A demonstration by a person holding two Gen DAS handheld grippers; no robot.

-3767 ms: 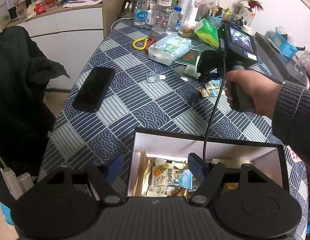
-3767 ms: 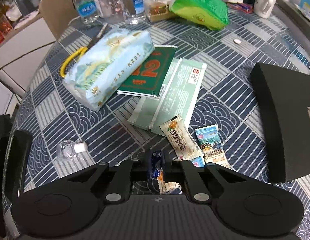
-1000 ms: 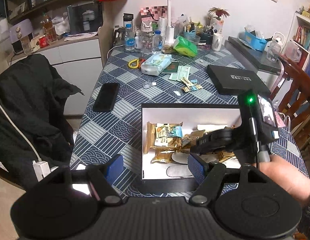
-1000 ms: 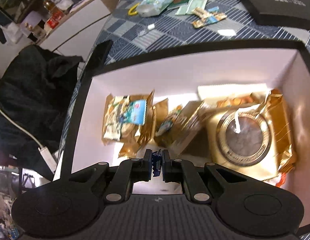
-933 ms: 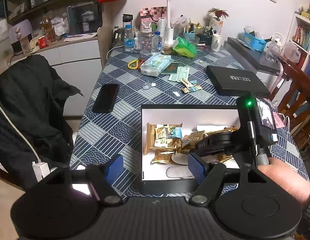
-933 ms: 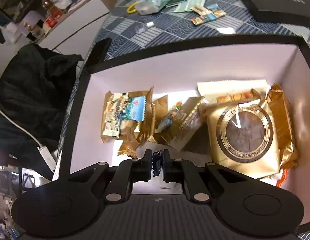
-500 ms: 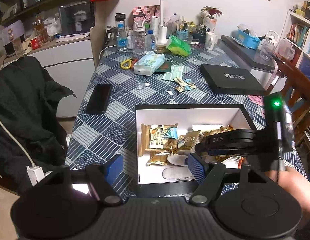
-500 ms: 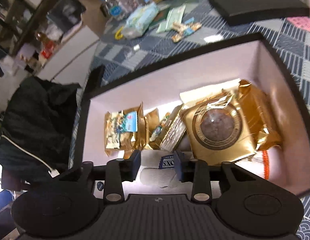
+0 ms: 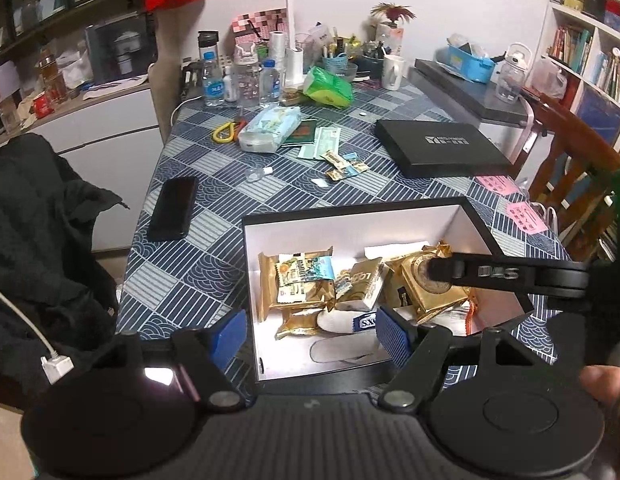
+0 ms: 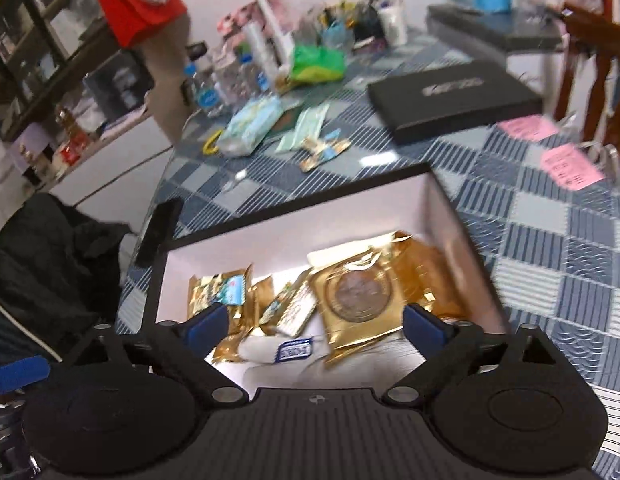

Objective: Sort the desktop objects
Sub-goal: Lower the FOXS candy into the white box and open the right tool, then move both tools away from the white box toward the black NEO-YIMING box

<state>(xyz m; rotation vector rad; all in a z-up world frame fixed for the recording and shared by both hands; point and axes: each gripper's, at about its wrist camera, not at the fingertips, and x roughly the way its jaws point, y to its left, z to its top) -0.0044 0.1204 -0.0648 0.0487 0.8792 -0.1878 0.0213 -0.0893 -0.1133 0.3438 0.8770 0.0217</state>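
Two grippers hang over a black box [image 9: 350, 216] with white inner walls, set on the near part of a table [image 9: 213, 248] covered in a blue patterned cloth. The right gripper [image 10: 316, 326] has just been spreading its jaws; they now stand wide apart with nothing between them, above the near half of the box. A small blue-and-white packet [image 10: 294, 349] lies loose on the white floor of the box under that gap, beside a large gold pouch [image 10: 360, 300] with a round window. More gold snack packs [image 9: 295, 284] lie toward the left wall of the box. The left gripper [image 9: 310, 334] is partly spread and empty, its blue pads straddling the box's near left corner; one finger of the right gripper crosses the box from the right in this view.

On the far side of the box, three small snack packets [image 9: 344, 166] lie together on the cloth, just near a pale green paper [image 9: 321, 148] and a tissue pack [image 9: 269, 134]. A black lid [image 9: 442, 152] lies to the far right, a dark phone [image 9: 173, 208] to the left, and yellow-handled pliers [image 9: 225, 132] beyond the tissue pack. Bottles [image 9: 239, 78] and a green bag [image 9: 328, 88] crowd the far edge. A dark jacket [image 9: 37, 240] hangs at the left.
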